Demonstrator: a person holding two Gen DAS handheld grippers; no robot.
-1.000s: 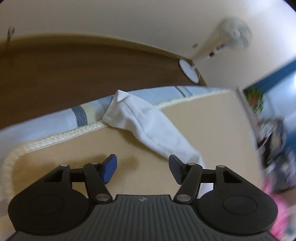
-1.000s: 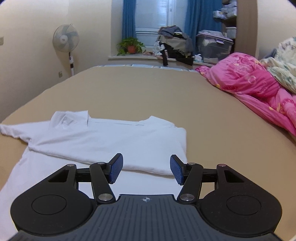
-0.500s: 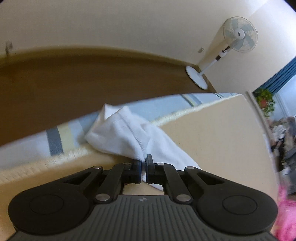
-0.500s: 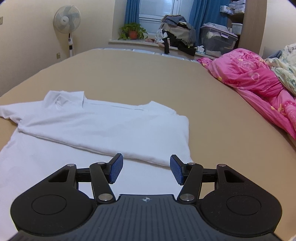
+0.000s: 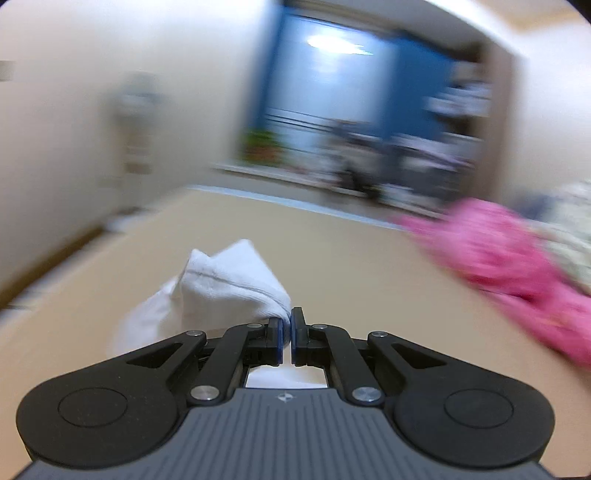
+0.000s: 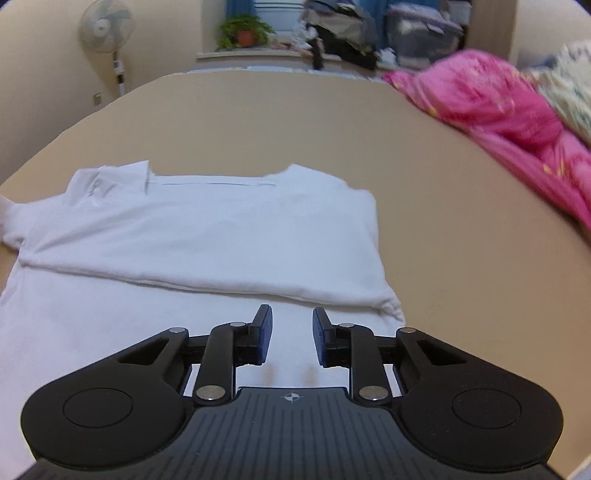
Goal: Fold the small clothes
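Observation:
A white polo shirt [image 6: 199, 236] lies on the tan bed [image 6: 443, 221], its far side folded over toward me. My left gripper [image 5: 287, 325] is shut on the shirt's white sleeve [image 5: 229, 288] and holds it bunched and lifted above the bed; this view is blurred by motion. My right gripper [image 6: 291, 325] is open and empty, low over the shirt's near right part, just in front of the folded edge.
A pink quilt [image 6: 498, 110] lies along the bed's right side, also in the left wrist view [image 5: 509, 266]. A standing fan [image 6: 107, 33] is by the left wall. A potted plant [image 6: 243, 33] and piled clothes [image 6: 340, 37] sit at the window.
My left gripper shut on the sleeve at the bed's edge, then swung round and lifted it over the bed. My right gripper moved closer to the shirt and its fingers narrowed.

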